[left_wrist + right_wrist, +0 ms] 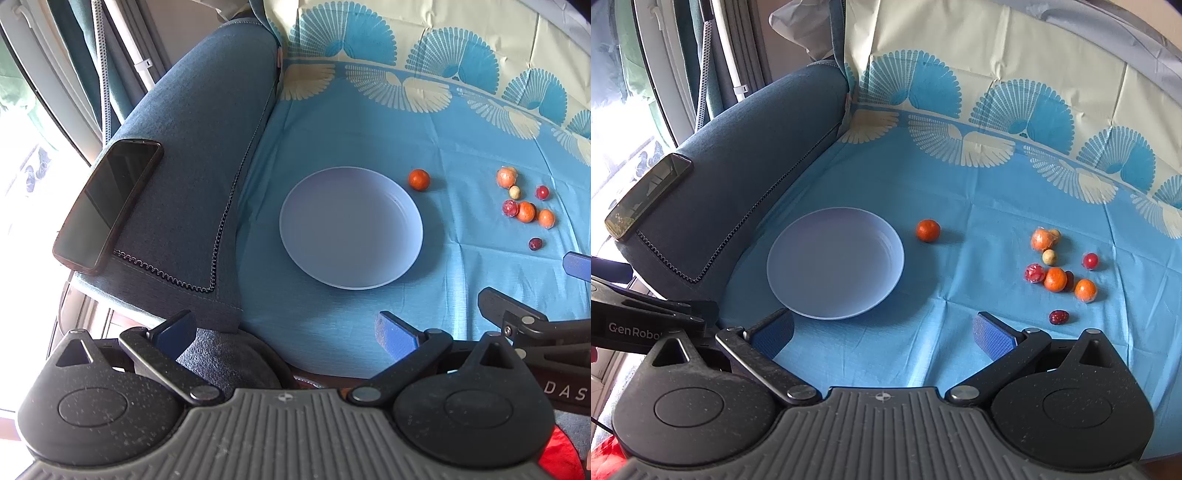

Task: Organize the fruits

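An empty pale blue plate [351, 227] [834, 264] lies on the blue cloth. A single orange fruit [419, 180] [928, 230] sits just right of the plate. Farther right lies a cluster of several small orange, red and pale fruits [524, 201] [1058, 271], with a dark red one [535, 243] [1059, 317] nearest. My left gripper [286, 332] is open and empty, near the cloth's front edge below the plate. My right gripper [884, 334] is open and empty, in front of the plate and left of the dark red fruit.
A dark phone [109, 201] [646, 195] lies on the grey-blue sofa armrest [199, 147] left of the plate. The patterned cloth [1015, 110] rises up the backrest behind. The right gripper's fingers [517, 314] show at the left wrist view's right edge.
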